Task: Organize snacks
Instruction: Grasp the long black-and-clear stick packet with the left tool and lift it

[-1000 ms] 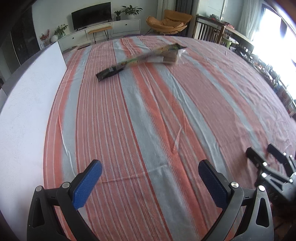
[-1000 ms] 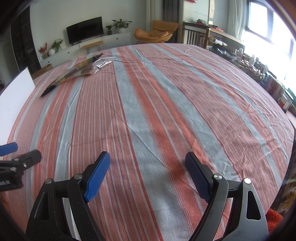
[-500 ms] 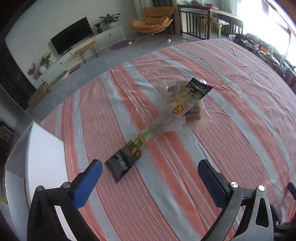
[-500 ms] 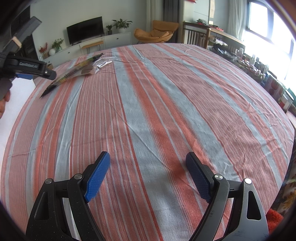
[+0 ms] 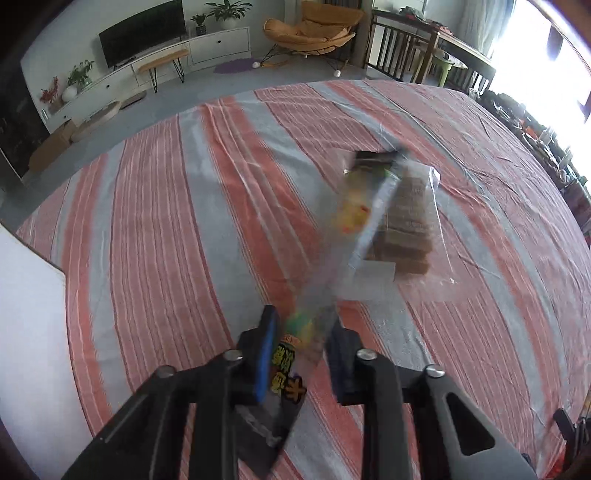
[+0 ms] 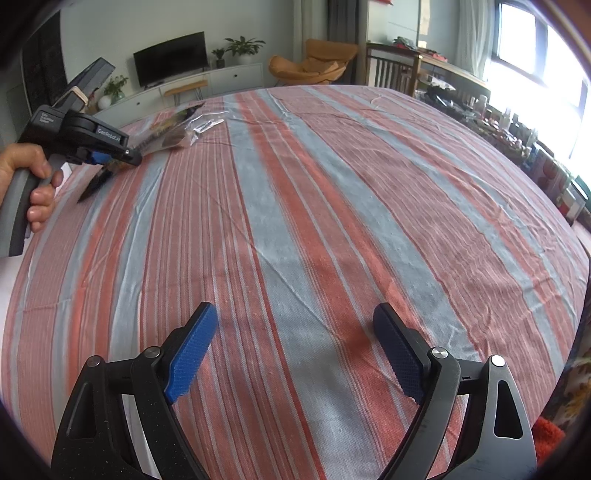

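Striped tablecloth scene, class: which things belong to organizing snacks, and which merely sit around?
Belong to the job:
- long, thin snack packet, pinched near its black end by the left gripper
- clear bag of brown biscuits
- open right gripper

Just lying about:
- white board
- orange armchair
- black television

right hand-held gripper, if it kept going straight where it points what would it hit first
Probably just the striped tablecloth: the right hand-held gripper is open, angled down at bare cloth, with nothing between it and the fabric.
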### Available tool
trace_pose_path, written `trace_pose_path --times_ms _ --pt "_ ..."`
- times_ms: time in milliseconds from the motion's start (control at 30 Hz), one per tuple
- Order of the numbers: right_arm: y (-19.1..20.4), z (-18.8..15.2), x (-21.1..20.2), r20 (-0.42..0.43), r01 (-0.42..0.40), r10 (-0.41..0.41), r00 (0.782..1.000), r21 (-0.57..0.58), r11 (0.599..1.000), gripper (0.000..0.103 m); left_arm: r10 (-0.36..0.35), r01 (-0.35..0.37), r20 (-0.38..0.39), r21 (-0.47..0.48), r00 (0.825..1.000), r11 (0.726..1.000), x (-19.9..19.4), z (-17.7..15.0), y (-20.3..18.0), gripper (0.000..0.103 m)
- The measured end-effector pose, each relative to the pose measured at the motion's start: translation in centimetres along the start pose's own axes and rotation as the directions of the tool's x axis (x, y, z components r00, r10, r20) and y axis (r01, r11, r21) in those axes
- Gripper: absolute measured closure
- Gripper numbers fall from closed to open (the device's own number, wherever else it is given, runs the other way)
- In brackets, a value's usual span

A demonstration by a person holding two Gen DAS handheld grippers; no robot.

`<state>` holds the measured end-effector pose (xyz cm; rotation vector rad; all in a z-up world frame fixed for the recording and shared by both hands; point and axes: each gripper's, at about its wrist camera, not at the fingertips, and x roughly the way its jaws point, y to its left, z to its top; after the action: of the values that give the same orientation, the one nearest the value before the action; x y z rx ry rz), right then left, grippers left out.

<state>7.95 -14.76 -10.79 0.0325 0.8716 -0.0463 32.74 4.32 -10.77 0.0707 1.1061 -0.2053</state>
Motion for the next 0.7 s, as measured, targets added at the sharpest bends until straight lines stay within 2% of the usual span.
trace_pose_path --times_ms 67,133,200,300,433,567,600,667,700 --pt "0.0 0.0 0.0 0.0 0.0 0.0 1.0 0.0 1.0 0.014 0.022 -0.022 -0.002 -0.009 1.0 1.0 -0.8 -1.1 -0.3 0.092" --pt "0.0 0.0 0.0 0.0 0.0 0.0 1.0 0.0 1.0 0.014 0.019 -0.02 -0.01 -0.061 1.0 0.998 -1.9 -2.8 -0.4 0.093" --pt "0.0 0.0 0.0 0.0 0.0 0.0 1.0 0.0 1.0 0.014 0.032 -0.034 -0.024 -0.121 0.999 0.992 -3.3 -5.2 -0.5 0.093" --pt "0.0 0.0 0.0 0.0 0.0 0.0 1.0 0.001 1.0 0.014 0.059 -0.068 -0.061 -0.158 0.996 0.985 -5.5 -8.9 -1.5 0.093" --pt "0.0 0.0 0.0 0.0 0.0 0.0 1.0 0.001 1.0 0.014 0.01 -0.025 -0.076 -0.196 0.997 0.98 -8.1 -13.6 -3.4 0.093" --pt "0.0 0.0 0.0 0.0 0.0 0.0 1.0 0.002 1.0 0.014 -0.022 0.009 -0.055 -0.222 0.998 0.975 -8.5 -16.1 -4.3 0.091" --pt "-0.1 0.0 0.0 0.0 0.0 0.0 1.0 0.002 1.0 0.014 -0.03 0.019 -0.044 -0.229 0.999 0.973 -8.3 -16.2 -4.3 0.085" --pt "-0.1 0.0 0.0 0.0 -0.001 0.001 1.0 0.001 1.0 0.014 -0.062 0.055 -0.02 -0.244 0.998 0.968 -7.6 -16.0 -4.2 0.06" --pt "-0.1 0.0 0.0 0.0 -0.001 0.001 1.0 0.001 1.0 0.014 -0.08 0.082 0.016 -0.239 0.997 0.968 -7.5 -15.7 -4.2 0.043"
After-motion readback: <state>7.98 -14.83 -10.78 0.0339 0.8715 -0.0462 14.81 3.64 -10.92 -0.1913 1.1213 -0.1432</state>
